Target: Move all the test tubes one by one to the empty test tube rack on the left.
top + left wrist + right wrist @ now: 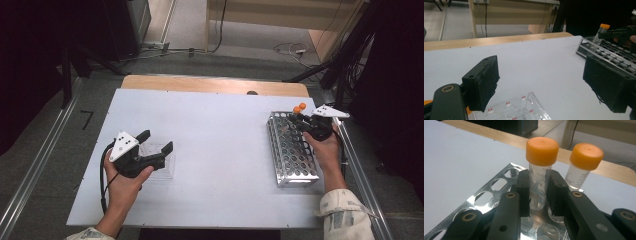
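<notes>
Gripping: right claw (537, 192) closed on a tube (540, 173), its pads pressing the clear wall below the orange cap
Tube: upright in a hole at the far end of the rack (486, 192)
Second tube (584, 167): just beside the first, also at the rack's far end
Rack: metal, on the tabletop (220, 130), at its right side
Left claw (156, 142): jaws wide apart, holding nothing, well left of the rack
Plate (524, 107): clear well plate under the left claw
</notes>
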The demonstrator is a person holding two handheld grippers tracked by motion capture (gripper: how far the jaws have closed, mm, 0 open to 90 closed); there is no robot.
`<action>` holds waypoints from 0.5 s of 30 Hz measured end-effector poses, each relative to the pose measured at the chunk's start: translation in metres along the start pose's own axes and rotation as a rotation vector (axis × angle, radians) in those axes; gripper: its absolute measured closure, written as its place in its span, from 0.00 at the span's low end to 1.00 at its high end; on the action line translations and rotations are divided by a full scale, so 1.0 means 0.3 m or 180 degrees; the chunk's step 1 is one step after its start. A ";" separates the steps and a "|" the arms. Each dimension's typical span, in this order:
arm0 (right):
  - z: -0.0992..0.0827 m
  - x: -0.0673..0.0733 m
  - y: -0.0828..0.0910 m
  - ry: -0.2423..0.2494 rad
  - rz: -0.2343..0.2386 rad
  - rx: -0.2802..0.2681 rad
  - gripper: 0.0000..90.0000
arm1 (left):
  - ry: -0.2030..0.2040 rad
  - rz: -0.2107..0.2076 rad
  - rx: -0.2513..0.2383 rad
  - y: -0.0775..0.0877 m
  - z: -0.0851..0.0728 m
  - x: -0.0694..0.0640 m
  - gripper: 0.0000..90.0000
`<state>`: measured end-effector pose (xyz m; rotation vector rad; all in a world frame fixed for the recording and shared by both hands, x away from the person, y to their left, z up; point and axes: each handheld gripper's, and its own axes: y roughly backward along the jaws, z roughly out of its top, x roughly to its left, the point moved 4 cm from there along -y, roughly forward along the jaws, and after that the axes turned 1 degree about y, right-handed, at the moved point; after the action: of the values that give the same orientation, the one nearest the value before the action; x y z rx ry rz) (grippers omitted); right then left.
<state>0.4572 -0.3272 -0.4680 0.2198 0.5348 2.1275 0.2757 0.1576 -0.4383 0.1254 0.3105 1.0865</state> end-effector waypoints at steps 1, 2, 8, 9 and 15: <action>0.006 -0.001 0.004 -0.0005 -0.0004 -0.0002 0.79 | 0.0004 -0.0002 0.0002 0.001 0.001 0.000 0.16; 0.012 -0.002 0.009 0.0002 -0.0003 -0.0005 0.79 | 0.0005 -0.0001 0.0003 0.001 0.001 0.000 0.16; 0.070 0.004 0.041 0.0063 -0.0045 -0.0071 0.79 | 0.0028 -0.0012 -0.0021 0.009 0.009 0.002 0.15; 0.081 0.005 0.047 0.0077 -0.0060 -0.0090 0.79 | 0.0033 -0.0012 -0.0026 0.011 0.010 0.003 0.15; 0.145 0.016 0.088 0.0120 -0.0104 -0.0206 0.79 | 0.0029 -0.0007 -0.0073 0.019 0.016 0.001 0.16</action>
<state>0.4502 -0.3238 -0.4176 0.1340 0.4872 2.1171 0.2724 0.1607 -0.4325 0.0998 0.3061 1.0885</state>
